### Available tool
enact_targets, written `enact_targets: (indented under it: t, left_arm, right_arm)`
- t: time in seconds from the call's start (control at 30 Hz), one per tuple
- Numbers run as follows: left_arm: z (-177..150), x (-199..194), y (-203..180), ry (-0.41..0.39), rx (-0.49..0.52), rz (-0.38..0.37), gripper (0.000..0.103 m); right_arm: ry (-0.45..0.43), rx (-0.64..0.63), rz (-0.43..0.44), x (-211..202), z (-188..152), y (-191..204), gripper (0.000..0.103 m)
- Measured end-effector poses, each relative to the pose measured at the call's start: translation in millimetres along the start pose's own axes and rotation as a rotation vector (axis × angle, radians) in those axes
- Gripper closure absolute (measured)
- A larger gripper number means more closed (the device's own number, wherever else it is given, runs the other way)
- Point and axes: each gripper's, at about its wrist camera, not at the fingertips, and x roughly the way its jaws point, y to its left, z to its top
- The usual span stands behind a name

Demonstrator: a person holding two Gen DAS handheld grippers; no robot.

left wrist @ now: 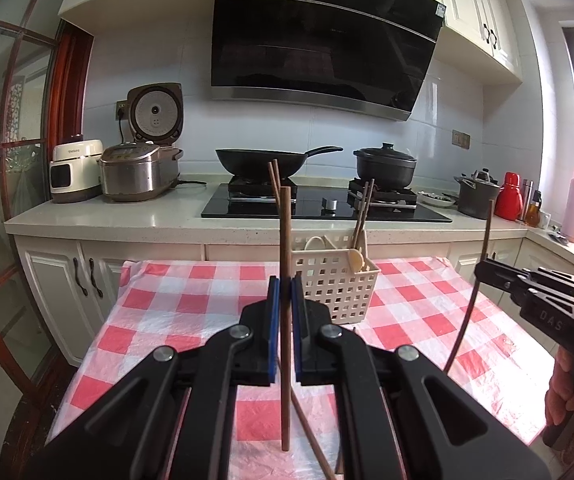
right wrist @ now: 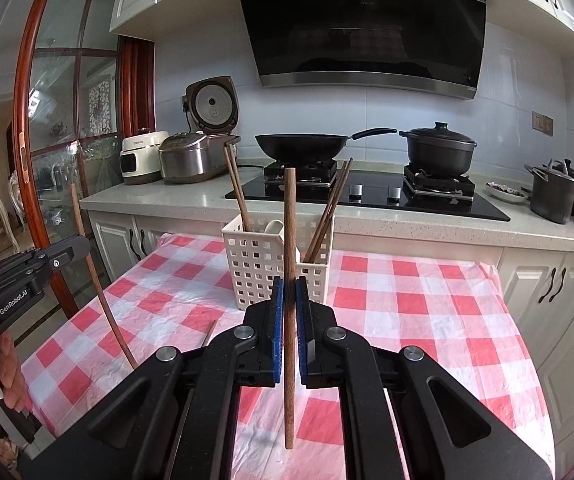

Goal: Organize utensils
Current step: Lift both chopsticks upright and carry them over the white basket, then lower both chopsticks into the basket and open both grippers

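Chopsticks are the worry: the left gripper [left wrist: 285, 300] has its jaws clenched on one upright brown chopstick [left wrist: 285, 280], and the right gripper [right wrist: 290, 304] grips another chopstick [right wrist: 289, 280] the same way, both held above the checked desk [right wrist: 407, 300] just short of the white basket [right wrist: 263, 268]. Each stick is pinched at a single narrow point near its middle, so it could pivot or slide through the pads if tilted quickly. Sticks already lean out of the basket's compartments; a lowered one could strike them, catch on the rim, or tip the light basket. One loose chopstick [left wrist: 311, 436] lies on the desk beneath the left gripper and could be knocked.
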Motion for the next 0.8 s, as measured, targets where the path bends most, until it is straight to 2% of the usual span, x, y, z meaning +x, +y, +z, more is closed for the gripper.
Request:
enact_targets:
  t: [0.3,0.8]
  left_arm:
    - [34.6,19.3,-8.4,-0.032,0.024,-0.020,0.097]
    - [124.2,74.5,-22.2,-0.085,0.060,-0.028,0.097]
  right_arm:
    - [-0.034,0.001,-0.004,22.5,36.0,-10.2,0.097]
    - [-0.079,0.005,-0.028,75.9,110.2,-32.1,0.097]
